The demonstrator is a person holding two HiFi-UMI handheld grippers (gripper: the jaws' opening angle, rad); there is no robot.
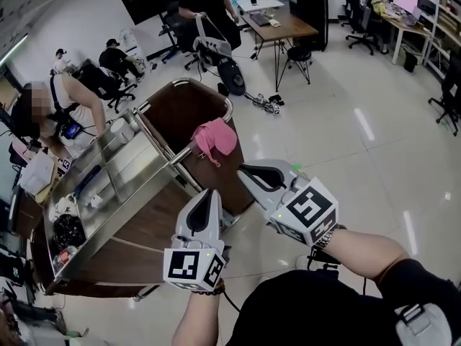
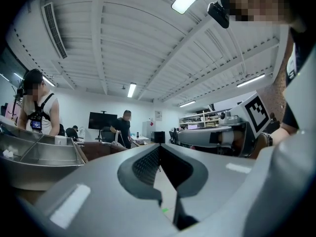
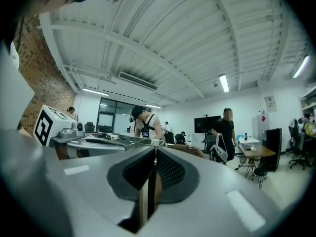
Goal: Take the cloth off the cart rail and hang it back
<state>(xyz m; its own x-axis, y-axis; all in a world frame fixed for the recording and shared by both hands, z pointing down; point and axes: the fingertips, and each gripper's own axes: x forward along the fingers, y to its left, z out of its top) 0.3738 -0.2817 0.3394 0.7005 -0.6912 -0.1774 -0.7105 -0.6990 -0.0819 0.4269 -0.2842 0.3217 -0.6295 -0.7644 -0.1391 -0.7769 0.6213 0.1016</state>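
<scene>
Facing the steel cart [image 1: 137, 186], you hold the left gripper [image 1: 209, 194] and the right gripper [image 1: 245, 170] near its corner. Both have their jaws pressed together with nothing between them. The pink cloth [image 1: 215, 138] hangs draped over the cart rail [image 1: 181, 154], just beyond the right gripper's tips and clear of them.

The cloth [image 1: 215, 137] at centre is pink; the cart [image 1: 141, 194] is silvery steel with dark brown panels; left tongs [image 1: 210, 192] and right tongs [image 1: 244, 169] are pale grey, their cubes patterned with black-and-white squares; the floor [image 1: 346, 143] is glossy off-white.
</scene>
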